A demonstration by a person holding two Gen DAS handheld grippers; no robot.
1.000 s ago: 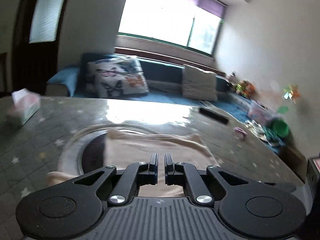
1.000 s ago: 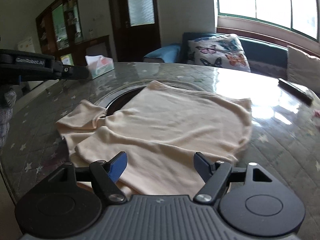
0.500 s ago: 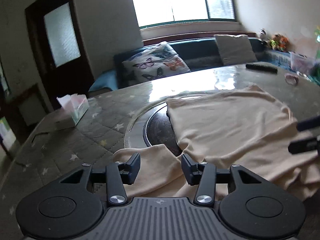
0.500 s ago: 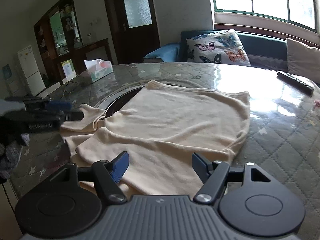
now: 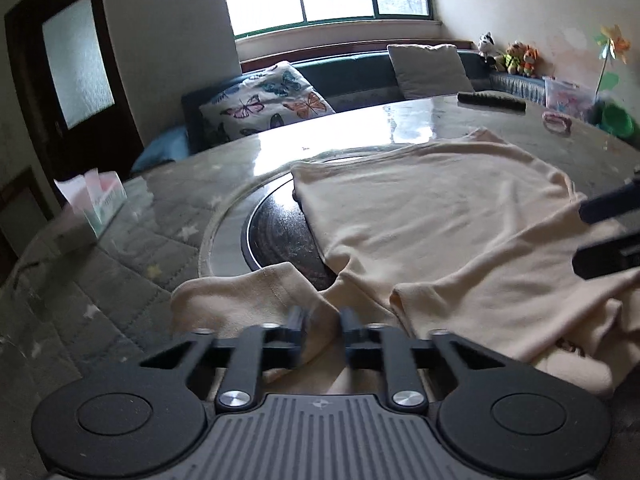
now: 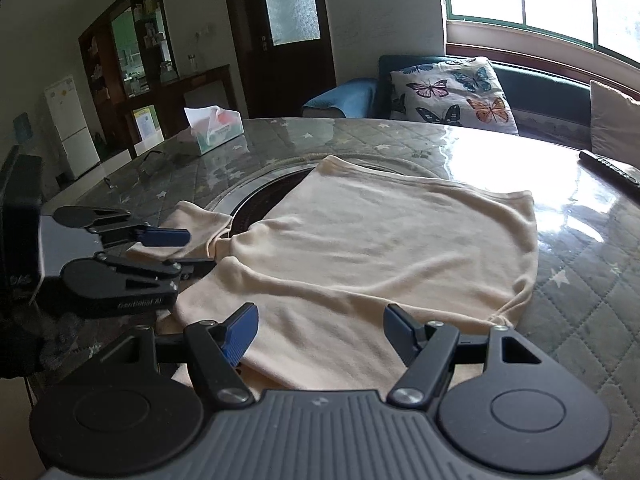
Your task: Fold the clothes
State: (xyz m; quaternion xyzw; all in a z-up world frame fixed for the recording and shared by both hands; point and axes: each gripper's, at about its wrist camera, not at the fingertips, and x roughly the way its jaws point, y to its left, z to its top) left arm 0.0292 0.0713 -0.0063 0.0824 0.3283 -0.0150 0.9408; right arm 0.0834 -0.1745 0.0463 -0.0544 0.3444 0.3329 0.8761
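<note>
Here the cream-coloured knit top (image 5: 420, 220) lies spread on the round quilted desk under a glossy clear cover (image 5: 132, 264), partly over a dark round inset plate (image 5: 276, 236) at the desk's centre. In the left wrist view the left gripper (image 5: 322, 326) sits low over the top's left sleeve (image 5: 240, 296); its jaws are closing, with a fold of sleeve cloth between them, though motion blur hides whether the pads press yet. The near hem is cut off behind the gripper body. At the right edge of that view only blurred dark fingertips of the right gripper (image 5: 608, 232) show.

The right wrist view shows what the other cannot: the left gripper (image 6: 176, 252) from the side, over the sleeve (image 6: 196, 224), and a dark cabinet and white fridge (image 6: 72, 128) behind. The right gripper (image 6: 320, 336) holds its jaws wide above the near edge of the top (image 6: 380, 240), gripping nothing.

From left to right, a tissue box (image 6: 214, 126) stands well apart from the top, and a black remote control (image 6: 608, 166) lies near the desk's far right edge. Bare desk lies open around the top on the left and right.
</note>
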